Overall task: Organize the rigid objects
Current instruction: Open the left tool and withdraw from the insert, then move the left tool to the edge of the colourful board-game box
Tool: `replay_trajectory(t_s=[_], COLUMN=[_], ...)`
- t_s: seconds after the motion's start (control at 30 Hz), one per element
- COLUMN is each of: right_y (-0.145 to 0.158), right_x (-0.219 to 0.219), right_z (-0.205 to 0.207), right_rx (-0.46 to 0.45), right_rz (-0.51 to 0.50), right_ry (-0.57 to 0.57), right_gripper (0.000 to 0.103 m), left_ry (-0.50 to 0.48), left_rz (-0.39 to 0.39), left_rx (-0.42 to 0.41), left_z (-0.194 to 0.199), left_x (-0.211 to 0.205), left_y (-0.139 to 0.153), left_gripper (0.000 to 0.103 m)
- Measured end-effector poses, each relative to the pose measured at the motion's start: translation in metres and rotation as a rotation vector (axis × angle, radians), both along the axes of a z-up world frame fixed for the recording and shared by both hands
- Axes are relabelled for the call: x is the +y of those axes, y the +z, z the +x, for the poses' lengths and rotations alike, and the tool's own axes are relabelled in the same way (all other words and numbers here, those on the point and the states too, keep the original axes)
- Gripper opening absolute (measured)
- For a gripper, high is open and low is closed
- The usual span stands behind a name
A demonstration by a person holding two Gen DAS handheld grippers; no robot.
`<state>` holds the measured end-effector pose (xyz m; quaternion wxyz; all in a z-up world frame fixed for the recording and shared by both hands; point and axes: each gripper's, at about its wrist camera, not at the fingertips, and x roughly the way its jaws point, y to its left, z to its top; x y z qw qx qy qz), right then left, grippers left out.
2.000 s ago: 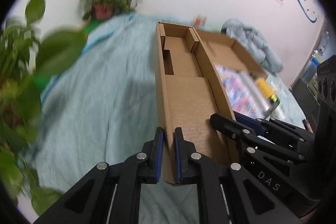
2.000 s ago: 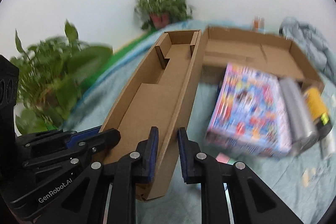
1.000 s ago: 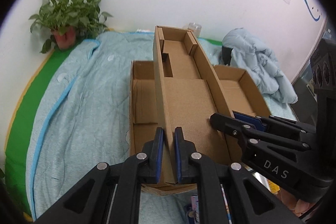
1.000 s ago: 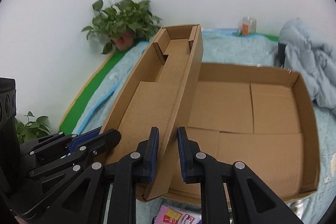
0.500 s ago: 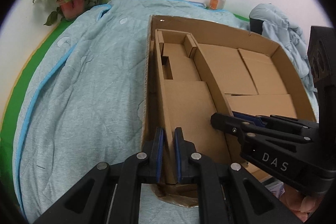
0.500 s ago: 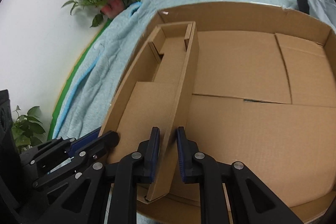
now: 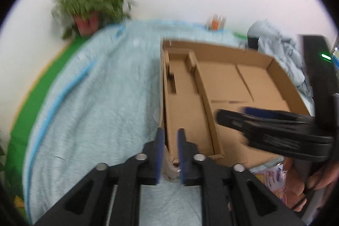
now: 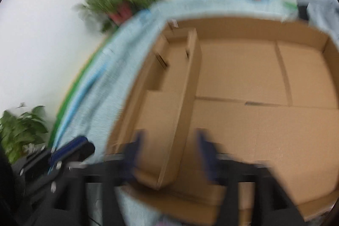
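step: my insert tray [image 7: 186, 111] sits along the left wall inside big carton [image 7: 250, 77] on bed [image 7: 95, 109] | left gripper [image 7: 169, 154] jaws narrowly parted, off the wall | right gripper [image 8: 169, 154] jaws spread, released | next: I judge withdraw, fetch loose items

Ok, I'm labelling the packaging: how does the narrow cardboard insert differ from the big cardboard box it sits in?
The narrow insert is long and slim; the big box is much wider. The insert has small cross partitions at its far end; the box floor shows only flat flaps. The insert lies inside the box, along its left wall. Both are brown cardboard, open on top.
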<state>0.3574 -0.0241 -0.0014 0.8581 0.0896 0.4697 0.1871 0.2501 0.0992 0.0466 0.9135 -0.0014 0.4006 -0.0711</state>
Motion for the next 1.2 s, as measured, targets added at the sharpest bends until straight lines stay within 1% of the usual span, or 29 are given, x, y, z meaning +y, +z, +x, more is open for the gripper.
replay_trajectory(t_s=[0.03,0.07,0.1,0.13,0.17,0.23,0.33,0.43,0.5,0.57,0.67,0.73,0.83,1.0,1.03,1.07,1.13,1.2], right_y=[0.012,0.026,0.035,0.039,0.042,0.045,0.049,0.046,0.043,0.039,0.036,0.035,0.035,0.038,0.038,0.039,0.04,0.039], right_x=[-0.008,-0.016,-0.024,-0.028,-0.034,-0.045,-0.058,-0.067,-0.081,-0.088,-0.098,-0.104,-0.11,-0.119,-0.121,-0.121,-0.12,-0.121], right_z=[-0.017,-0.039,-0.061,-0.074,-0.092,-0.126,-0.175,-0.219,-0.246,-0.265,-0.293,-0.314,-0.331,-0.342,-0.343,-0.344,-0.346,-0.349], right_rx=[-0.058,-0.135,-0.185,-0.203,-0.213,-0.212,-0.23,-0.233,-0.217,-0.206,-0.204,-0.204,-0.205,-0.21,-0.214,-0.218,-0.227,-0.225], right_rz=[-0.016,-0.062,-0.112,-0.134,-0.157,-0.194,-0.242,-0.266,-0.264,-0.257,-0.26,-0.252,-0.253,-0.241,-0.24,-0.239,-0.241,-0.24], right_ry=[-0.009,-0.031,-0.052,-0.065,-0.08,-0.106,-0.168,-0.222,-0.251,-0.275,-0.279,-0.289,-0.294,-0.294,-0.289,-0.279,-0.264,-0.247], right_gripper=[0.103,0.103,0.103,0.103,0.103,0.103,0.103,0.103,0.103,0.103,0.103,0.103,0.103,0.103,0.103,0.103,0.103,0.103], left_ry=[0.008,0.024,0.044,0.054,0.067,0.07,0.035,-0.021,-0.065,-0.109,-0.168,-0.173,-0.154,-0.131,-0.123,-0.124,-0.138,-0.13], left_rz=[0.012,0.019,0.012,-0.008,-0.031,-0.057,-0.102,-0.081,-0.069,-0.09,-0.136,-0.128,-0.11,-0.133,-0.134,-0.138,-0.162,-0.173], left_rx=[-0.033,-0.077,-0.144,-0.206,-0.266,-0.281,-0.276,-0.318,-0.325,-0.31,-0.245,-0.222,-0.21,-0.2,-0.2,-0.199,-0.185,-0.181], left_z=[-0.009,-0.021,-0.036,-0.049,-0.063,-0.079,-0.097,-0.121,-0.136,-0.147,-0.157,-0.164,-0.173,-0.184,-0.186,-0.187,-0.188,-0.19], left_x=[0.001,0.004,0.007,0.011,0.014,0.015,0.012,-0.002,-0.015,-0.024,-0.036,-0.043,-0.051,-0.056,-0.057,-0.057,-0.059,-0.062], left_y=[0.008,0.016,0.027,0.034,0.043,0.05,0.054,0.054,0.052,0.047,0.037,0.031,0.024,0.024,0.024,0.025,0.025,0.025], left_gripper=[0.053,0.085,0.094,0.099,0.102,0.102,0.102,0.102,0.102,0.102,0.102,0.102,0.102,0.102,0.101,0.094,0.083,0.083])
